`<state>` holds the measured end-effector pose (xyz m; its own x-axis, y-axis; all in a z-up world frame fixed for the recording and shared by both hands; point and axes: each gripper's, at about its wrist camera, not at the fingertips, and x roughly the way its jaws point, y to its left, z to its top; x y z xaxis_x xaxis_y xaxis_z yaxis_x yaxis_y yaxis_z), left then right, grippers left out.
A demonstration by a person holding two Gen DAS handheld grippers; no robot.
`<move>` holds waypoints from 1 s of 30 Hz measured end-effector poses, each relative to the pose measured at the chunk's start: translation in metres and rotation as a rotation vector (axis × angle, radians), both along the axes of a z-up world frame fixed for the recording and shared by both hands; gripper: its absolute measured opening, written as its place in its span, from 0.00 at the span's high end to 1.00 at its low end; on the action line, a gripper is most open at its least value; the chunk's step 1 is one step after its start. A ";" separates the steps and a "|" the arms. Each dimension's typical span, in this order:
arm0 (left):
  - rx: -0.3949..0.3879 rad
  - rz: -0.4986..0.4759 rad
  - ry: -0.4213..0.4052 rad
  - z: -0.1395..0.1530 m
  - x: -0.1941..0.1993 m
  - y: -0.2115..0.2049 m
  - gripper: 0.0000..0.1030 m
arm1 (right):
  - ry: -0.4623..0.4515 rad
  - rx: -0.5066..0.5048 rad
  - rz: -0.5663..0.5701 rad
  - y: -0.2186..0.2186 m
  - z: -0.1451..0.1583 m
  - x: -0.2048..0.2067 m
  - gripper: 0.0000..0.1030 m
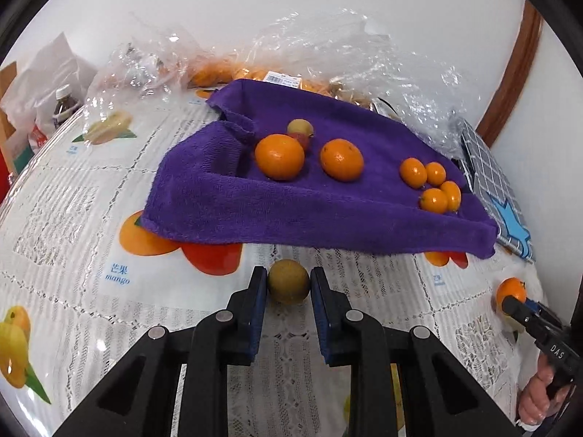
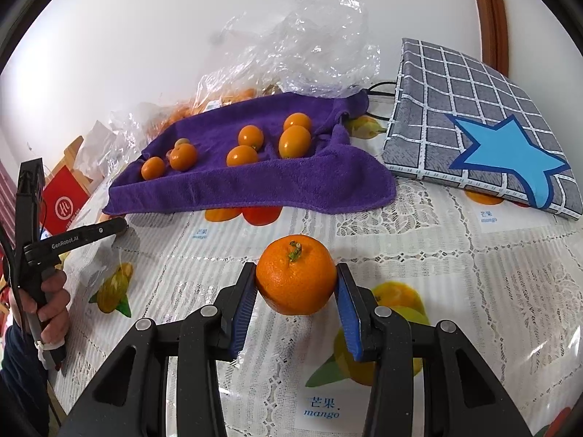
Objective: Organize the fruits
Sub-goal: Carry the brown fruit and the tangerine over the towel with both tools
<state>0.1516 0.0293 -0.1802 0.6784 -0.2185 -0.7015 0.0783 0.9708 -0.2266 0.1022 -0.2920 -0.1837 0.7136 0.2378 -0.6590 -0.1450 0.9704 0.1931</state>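
Observation:
My left gripper (image 1: pixel 288 282) is shut on a small brownish-green round fruit (image 1: pixel 288 286) just above the tablecloth, in front of the purple towel (image 1: pixel 277 215). On the towel lie two mandarins (image 1: pixel 280 157), a small pale fruit (image 1: pixel 300 128) behind them, and several kumquats (image 1: pixel 430 184). My right gripper (image 2: pixel 296 281) is shut on a mandarin (image 2: pixel 296 278) with its green stem up, near the table's right side; it also shows in the left wrist view (image 1: pixel 510 290). The towel (image 2: pixel 255 185) and its fruits (image 2: pixel 294 141) lie beyond it.
Crumpled clear plastic bags (image 1: pixel 328 51) holding more oranges lie behind the towel. A grey checked cushion with a blue star (image 2: pixel 484 127) sits at the right. A bottle (image 1: pixel 65 103) and boxes stand far left. The left gripper's handle (image 2: pixel 69 242) shows at left.

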 end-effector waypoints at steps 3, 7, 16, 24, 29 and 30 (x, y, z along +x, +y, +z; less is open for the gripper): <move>0.011 -0.016 0.004 -0.003 0.005 -0.004 0.77 | -0.001 -0.004 0.004 0.001 0.000 0.001 0.59; 0.007 -0.014 0.005 -0.002 0.003 -0.002 0.77 | 0.000 0.000 0.012 0.000 0.000 0.001 0.59; -0.050 -0.016 0.007 -0.004 0.004 0.001 0.77 | 0.003 -0.004 0.016 0.000 -0.001 0.002 0.59; -0.169 -0.017 -0.027 -0.003 -0.003 0.013 0.78 | -0.009 0.004 0.010 -0.001 -0.001 -0.001 0.59; -0.174 -0.018 -0.081 0.002 -0.010 0.013 0.78 | -0.022 0.011 0.004 -0.003 0.001 -0.002 0.59; -0.174 -0.014 -0.083 0.003 -0.010 0.013 0.78 | -0.025 0.013 0.002 -0.004 0.001 -0.003 0.59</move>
